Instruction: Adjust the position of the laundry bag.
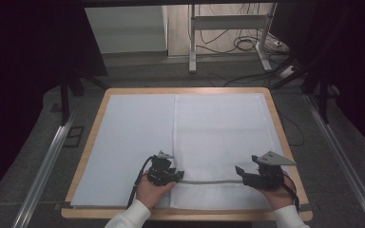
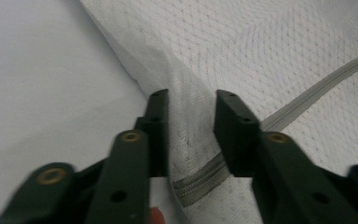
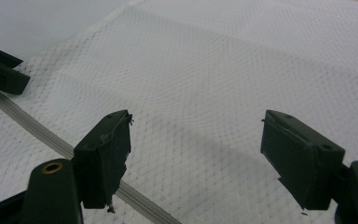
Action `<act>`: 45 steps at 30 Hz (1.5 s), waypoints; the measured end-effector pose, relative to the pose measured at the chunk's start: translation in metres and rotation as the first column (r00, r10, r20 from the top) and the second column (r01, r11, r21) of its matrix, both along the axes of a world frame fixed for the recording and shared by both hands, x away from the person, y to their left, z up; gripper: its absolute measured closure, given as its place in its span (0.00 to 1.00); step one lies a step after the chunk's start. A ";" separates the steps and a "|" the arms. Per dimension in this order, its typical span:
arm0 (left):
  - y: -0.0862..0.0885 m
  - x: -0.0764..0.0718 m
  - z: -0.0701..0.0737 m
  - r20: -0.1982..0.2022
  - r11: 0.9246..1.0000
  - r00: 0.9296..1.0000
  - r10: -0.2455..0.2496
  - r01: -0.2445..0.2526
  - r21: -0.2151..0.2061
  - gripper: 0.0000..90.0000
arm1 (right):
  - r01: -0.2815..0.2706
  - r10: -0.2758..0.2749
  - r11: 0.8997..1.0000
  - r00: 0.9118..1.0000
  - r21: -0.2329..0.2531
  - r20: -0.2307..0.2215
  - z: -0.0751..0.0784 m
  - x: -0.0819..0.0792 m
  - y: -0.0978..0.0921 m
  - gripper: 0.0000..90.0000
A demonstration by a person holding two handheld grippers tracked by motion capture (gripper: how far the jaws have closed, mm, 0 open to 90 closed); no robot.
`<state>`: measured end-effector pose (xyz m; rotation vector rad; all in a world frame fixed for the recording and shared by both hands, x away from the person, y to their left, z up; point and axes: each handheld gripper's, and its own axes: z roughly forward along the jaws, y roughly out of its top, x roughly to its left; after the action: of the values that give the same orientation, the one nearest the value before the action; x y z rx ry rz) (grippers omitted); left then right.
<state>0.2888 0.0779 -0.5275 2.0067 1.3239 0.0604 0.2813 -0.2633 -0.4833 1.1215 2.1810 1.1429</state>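
Observation:
A white mesh bag (image 1: 218,128) lies flat on the right half of the table, with a grey zipper (image 1: 209,181) running across near its front edge. My left gripper (image 1: 179,175) is at the zipper's left end. In the left gripper view its jaws stand partly apart (image 2: 191,100), straddling a raised fold of the bag's (image 2: 261,42) left edge just above the zipper's (image 2: 317,86) end. My right gripper (image 1: 245,174) is at the zipper's right end. Its jaws are wide open (image 3: 196,121) just above the mesh (image 3: 214,60), with the zipper (image 3: 37,130) under the left jaw.
A pale cloth (image 1: 133,142) covers the wooden table (image 1: 90,142), bare to the left of the bag. Behind the table are a dark floor, a white desk frame (image 1: 192,42) and loose cables (image 1: 247,45). The other gripper (image 3: 0,74) shows at the far left of the right gripper view.

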 end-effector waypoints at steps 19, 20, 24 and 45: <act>0.005 0.002 0.000 0.017 0.999 1.000 -0.021 0.022 -0.044 0.99 | 0.059 -0.058 0.998 0.998 0.013 -0.008 0.006 0.006 -0.013 0.26; 0.006 0.002 0.000 0.020 0.999 1.000 -0.019 0.020 -0.048 0.99 | 0.076 -0.076 0.997 0.997 0.015 -0.012 0.008 0.008 -0.019 0.26; 0.006 0.002 0.001 0.022 0.999 1.000 -0.020 0.021 -0.050 0.99 | 0.121 -0.118 0.992 0.991 0.039 -0.054 0.017 0.012 -0.039 0.26; 0.011 0.003 0.002 0.024 0.996 0.999 -0.025 0.027 -0.086 0.99 | 0.241 -0.240 0.970 0.955 -0.019 -0.172 0.014 0.034 -0.085 0.29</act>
<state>0.2919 0.0887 -0.5256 1.9440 1.2643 0.0137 0.3150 -0.3484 -0.4693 1.4912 2.0944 0.9735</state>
